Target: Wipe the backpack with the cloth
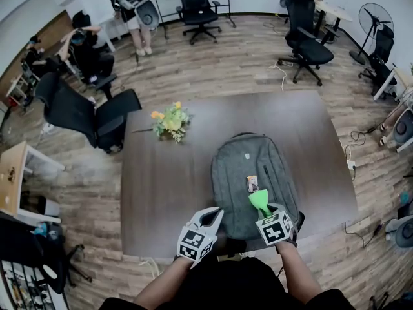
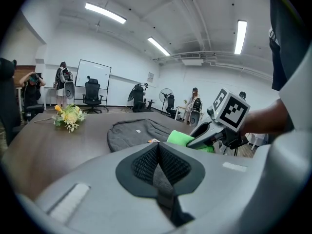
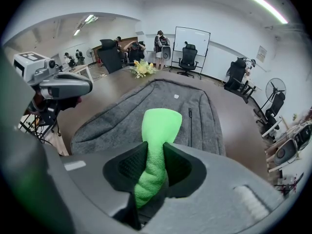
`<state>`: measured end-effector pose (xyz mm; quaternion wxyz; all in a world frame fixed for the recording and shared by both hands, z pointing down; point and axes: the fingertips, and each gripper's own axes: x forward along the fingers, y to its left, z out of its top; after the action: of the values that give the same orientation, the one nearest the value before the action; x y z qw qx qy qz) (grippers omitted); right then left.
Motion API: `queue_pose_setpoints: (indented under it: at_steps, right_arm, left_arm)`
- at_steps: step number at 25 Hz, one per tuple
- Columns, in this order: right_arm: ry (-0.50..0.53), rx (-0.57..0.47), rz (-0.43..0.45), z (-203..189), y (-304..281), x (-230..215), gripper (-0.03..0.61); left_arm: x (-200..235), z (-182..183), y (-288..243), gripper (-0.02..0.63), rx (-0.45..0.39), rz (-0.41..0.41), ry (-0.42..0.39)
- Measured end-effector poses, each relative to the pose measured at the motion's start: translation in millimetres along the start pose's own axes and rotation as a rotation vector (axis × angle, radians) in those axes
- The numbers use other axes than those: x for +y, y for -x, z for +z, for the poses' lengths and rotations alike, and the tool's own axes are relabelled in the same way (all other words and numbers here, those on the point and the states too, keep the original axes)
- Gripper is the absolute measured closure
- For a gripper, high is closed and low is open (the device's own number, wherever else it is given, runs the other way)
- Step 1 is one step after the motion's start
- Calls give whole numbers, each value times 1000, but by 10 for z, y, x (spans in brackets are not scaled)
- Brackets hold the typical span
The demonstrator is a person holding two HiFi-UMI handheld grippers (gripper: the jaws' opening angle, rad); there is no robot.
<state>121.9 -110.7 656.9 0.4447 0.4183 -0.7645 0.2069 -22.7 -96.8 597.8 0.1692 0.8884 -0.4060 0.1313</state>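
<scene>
A grey backpack lies flat on the dark table, its top toward the far side. My right gripper is shut on a bright green cloth, held just above the backpack's near end. From the right gripper view the cloth sticks out between the jaws over the backpack. My left gripper hovers at the backpack's near left corner, shut with nothing in it. In the left gripper view the backpack and the cloth show ahead.
A small flower bunch sits on the table's far left part. A small tag or card lies on the backpack. Office chairs stand around the table, and people are at the room's far side.
</scene>
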Motion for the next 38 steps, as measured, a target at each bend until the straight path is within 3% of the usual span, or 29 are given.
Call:
queue_pose_setpoints:
  at_steps: [12,33,38]
  right_arm:
    - [-6,8,-36,-116,1,-260,480]
    - [-70,38,-168,-401,211,-1209,479]
    - [-90,-25,-165,-375,291,-1322,480]
  left_arm:
    - [-51,5,-65,594,8,11,-9]
    - [-215,135,-325,594,12,22,-32]
    - [-293,146,-335,594,3,52,-25]
